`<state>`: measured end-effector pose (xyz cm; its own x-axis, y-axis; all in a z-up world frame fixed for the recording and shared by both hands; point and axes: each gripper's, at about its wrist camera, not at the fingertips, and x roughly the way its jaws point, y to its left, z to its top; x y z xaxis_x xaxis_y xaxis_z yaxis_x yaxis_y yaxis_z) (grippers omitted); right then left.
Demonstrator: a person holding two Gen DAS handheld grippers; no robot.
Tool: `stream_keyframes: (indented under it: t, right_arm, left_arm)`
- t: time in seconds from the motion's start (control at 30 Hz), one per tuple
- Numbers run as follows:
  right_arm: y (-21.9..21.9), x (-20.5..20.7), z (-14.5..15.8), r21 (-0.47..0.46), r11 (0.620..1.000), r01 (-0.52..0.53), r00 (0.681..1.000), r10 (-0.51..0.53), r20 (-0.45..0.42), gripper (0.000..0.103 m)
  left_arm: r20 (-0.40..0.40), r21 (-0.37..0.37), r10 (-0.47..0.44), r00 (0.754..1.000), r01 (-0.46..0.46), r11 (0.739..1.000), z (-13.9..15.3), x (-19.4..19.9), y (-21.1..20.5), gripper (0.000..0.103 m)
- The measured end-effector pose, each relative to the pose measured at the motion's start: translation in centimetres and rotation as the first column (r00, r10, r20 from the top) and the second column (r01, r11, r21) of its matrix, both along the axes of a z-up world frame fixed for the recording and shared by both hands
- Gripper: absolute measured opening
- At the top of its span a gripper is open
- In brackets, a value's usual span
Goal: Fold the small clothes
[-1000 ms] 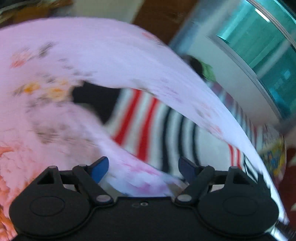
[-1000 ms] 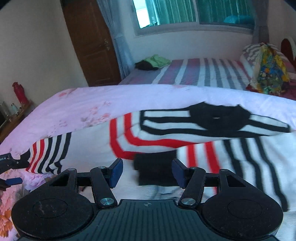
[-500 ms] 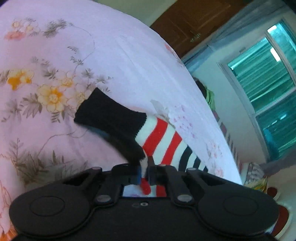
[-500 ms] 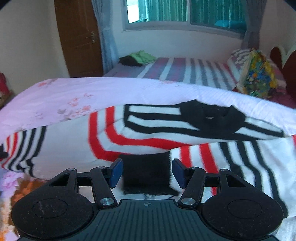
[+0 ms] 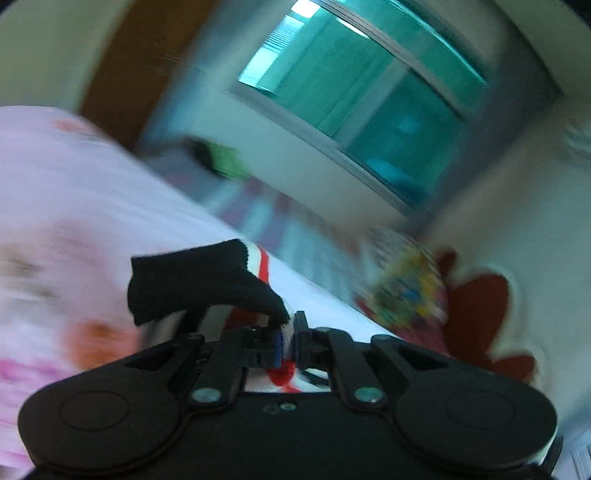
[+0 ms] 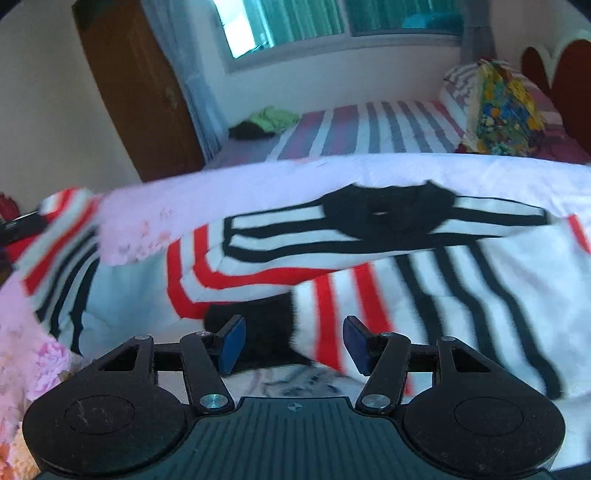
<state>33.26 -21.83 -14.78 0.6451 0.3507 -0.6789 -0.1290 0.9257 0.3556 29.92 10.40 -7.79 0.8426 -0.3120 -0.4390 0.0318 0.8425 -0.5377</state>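
step: sleeve fold | left gripper [image 5: 287,345] pinching sweater sleeve [image 5: 207,280], cuff at frame centre | right gripper [image 6: 291,345] spread above sweater [image 6: 369,258], mid-frame on bedsheet [image 6: 258,181] | next: likely carry sleeve across body, then release

A pink floral bedspread [image 6: 229,181] covered the near bed. Beyond it stood a far bed with a striped sheet [image 6: 369,129]; green and dark clothes [image 6: 266,122] lay at its far left corner, and a colourful patterned pillow [image 6: 502,114] leaned at its right. A brown wooden door [image 6: 136,96] stood left, beside a teal-curtained window [image 6: 332,18].
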Motion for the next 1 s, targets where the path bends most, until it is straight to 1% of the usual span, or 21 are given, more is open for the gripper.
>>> stream_keyframes:
  t: [0.03,0.1,0.17,0.23,0.27,0.3,0.33,0.37,0.4,0.43,0.47,0.5,0.53,0.6,0.63,0.7,0.77,0.8,0.87,0.97,1.0]
  right_arm:
    - [-0.6,-0.7,0.7,-0.003,1.0,0.009,1.0,-0.009,0.003,0.058]
    - [-3.4,-1.6,1.1,-0.004,0.999,0.042,0.999,-0.042,0.01,0.058]
    - [-5.9,-2.6,1.2,-0.016,0.997,0.075,0.997,-0.074,0.01,0.058]
    - [-8.0,-3.9,1.1,-0.029,0.993,0.112,0.994,-0.112,0.006,0.058]
    - [-9.0,-4.3,0.9,-0.033,0.991,0.127,0.992,-0.128,-0.004,0.058]
    - [-10.0,-4.7,0.6,-0.034,0.989,0.143,0.99,-0.143,-0.017,0.058]
    - [-10.7,-5.1,0.4,-0.028,0.988,0.15,0.988,-0.151,-0.025,0.058]
    - [-11.2,-5.4,0.2,-0.017,0.988,0.153,0.988,-0.153,-0.032,0.058]
    - [-11.6,-5.7,0.2,-0.012,0.988,0.151,0.988,-0.152,-0.035,0.058]
    - [-11.7,-6.0,0.2,-0.007,0.989,0.146,0.989,-0.146,-0.034,0.058]
    - [-11.6,-6.1,0.3,0.002,0.991,0.136,0.99,-0.136,-0.031,0.058]
    - [-11.4,-6.2,0.3,0.004,0.992,0.126,0.992,-0.126,-0.029,0.058]
    - [-11.1,-6.1,0.3,0.008,0.993,0.118,0.993,-0.117,-0.031,0.058]
    - [-10.2,-6.2,0.4,0.027,0.995,0.099,0.995,-0.098,-0.025,0.058]
    - [-9.7,-6.1,0.2,0.036,0.996,0.086,0.996,-0.085,-0.022,0.058]
    - [-7.6,-6.0,0.3,0.027,0.999,0.031,0.999,-0.031,-0.015,0.058]
    - [-5.5,-5.8,0.4,-0.015,1.0,-0.025,1.0,0.025,0.011,0.058]
    - [-4.5,-5.7,0.2,-0.043,0.998,-0.042,0.999,0.043,0.019,0.058]
    - [-2.7,-5.0,-0.4,-0.098,0.993,-0.068,0.998,0.069,0.007,0.058]
    - [-1.2,-4.3,-0.9,-0.2,0.979,-0.028,0.998,0.038,0.046,0.058]
    - [-1.1,-4.1,-0.8,-0.213,0.977,-0.008,0.997,0.023,0.069,0.058]
  left_arm:
    - [-0.004,-0.002,-0.056,0.998,0.056,0.998,-0.2,0.5,-2.2,0.005]
    - [-0.012,0.004,-0.167,0.986,0.167,0.986,-1.0,1.5,-7.2,0.005]
    - [-0.037,0.0,-0.26,0.965,0.26,0.966,-2.3,2.3,-11.8,0.005]
    - [-0.065,0.031,-0.335,0.94,0.338,0.941,-3.9,2.5,-16.0,0.005]
    - [-0.093,0.05,-0.359,0.929,0.364,0.93,-4.9,2.8,-17.6,0.005]
    - [-0.149,0.059,-0.375,0.915,0.387,0.92,-6.1,3.2,-19.1,0.006]
    - [-0.199,0.054,-0.389,0.9,0.406,0.912,-7.2,3.5,-19.7,0.008]
    - [-0.234,0.058,-0.393,0.889,0.417,0.907,-7.8,3.7,-20.0,0.017]
    - [-0.248,0.066,-0.393,0.885,0.42,0.905,-7.9,3.4,-20.1,0.025]
    - [-0.238,0.07,-0.394,0.888,0.42,0.905,-7.8,2.4,-19.8,0.03]
    - [-0.216,0.081,-0.4,0.891,0.424,0.902,-7.3,2.0,-19.6,0.047]
    - [-0.188,0.11,-0.396,0.899,0.42,0.901,-6.5,1.5,-19.4,0.064]
    - [-0.165,0.128,-0.39,0.906,0.411,0.902,-5.4,1.1,-19.5,0.066]
    - [-0.117,0.118,-0.396,0.911,0.409,0.905,-3.5,0.2,-18.6,0.068]
    - [-0.109,0.117,-0.385,0.916,0.397,0.91,-2.4,0.0,-18.6,0.068]
    - [-0.099,0.095,-0.338,0.936,0.347,0.933,-1.5,0.0,-17.4,0.068]
    - [-0.103,0.062,-0.269,0.958,0.276,0.959,-1.2,-0.2,-14.8,0.071]
    - [-0.109,0.071,-0.23,0.967,0.238,0.969,-1.3,-0.2,-13.5,0.071]
    - [-0.133,0.125,-0.166,0.977,0.183,0.975,-1.9,0.1,-11.7,0.071]
    - [-0.164,0.217,-0.073,0.984,0.109,0.97,-3.7,0.3,-9.3,0.07]
    - [-0.189,0.242,-0.048,0.981,0.093,0.966,-4.5,0.6,-8.8,0.069]
